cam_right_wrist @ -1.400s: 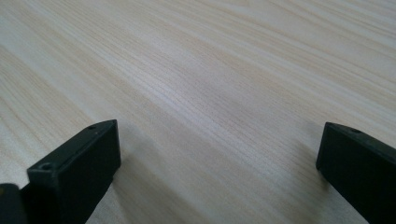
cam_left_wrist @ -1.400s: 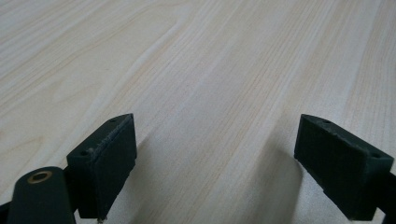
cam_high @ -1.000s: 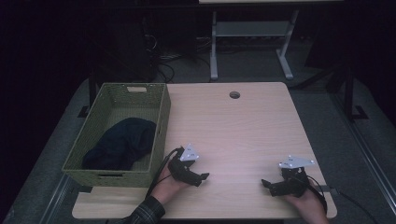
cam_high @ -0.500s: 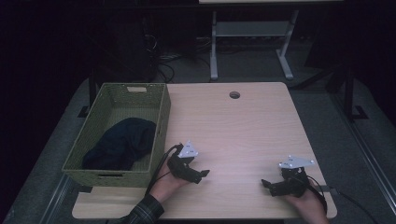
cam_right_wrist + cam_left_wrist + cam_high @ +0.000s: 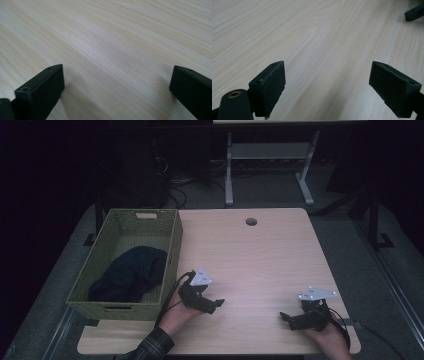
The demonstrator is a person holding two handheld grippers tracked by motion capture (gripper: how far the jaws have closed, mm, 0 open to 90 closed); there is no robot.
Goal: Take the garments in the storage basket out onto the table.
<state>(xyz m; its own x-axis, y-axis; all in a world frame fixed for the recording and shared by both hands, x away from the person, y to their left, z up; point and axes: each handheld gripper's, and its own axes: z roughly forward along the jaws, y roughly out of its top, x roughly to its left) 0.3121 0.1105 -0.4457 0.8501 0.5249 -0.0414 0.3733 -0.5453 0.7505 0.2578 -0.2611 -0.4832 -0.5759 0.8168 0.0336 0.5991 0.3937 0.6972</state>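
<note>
My left gripper (image 5: pixel 216 304) rests low over the light wooden table (image 5: pixel 250 260) beside the green basket (image 5: pixel 172 255), pointing right. In the left gripper view its jaws stand wide apart with bare wood between them (image 5: pixel 327 82). My right gripper (image 5: pixel 286 318) sits near the table's front right, pointing left, and a tip of it (image 5: pixel 414 13) shows far off in the left gripper view. Its own view has both jaws far apart over bare tabletop (image 5: pixel 117 85). A dark blue cloth (image 5: pixel 130 272) lies bunched inside the basket.
The woven basket stands along the table's left edge, overhanging it slightly. A round cable hole (image 5: pixel 251 221) is at the table's far middle. Beyond the table stands a white metal frame (image 5: pixel 265 160) on dark floor.
The left gripper has edged slightly to the right and back; the right gripper stays put. Both remain open.
</note>
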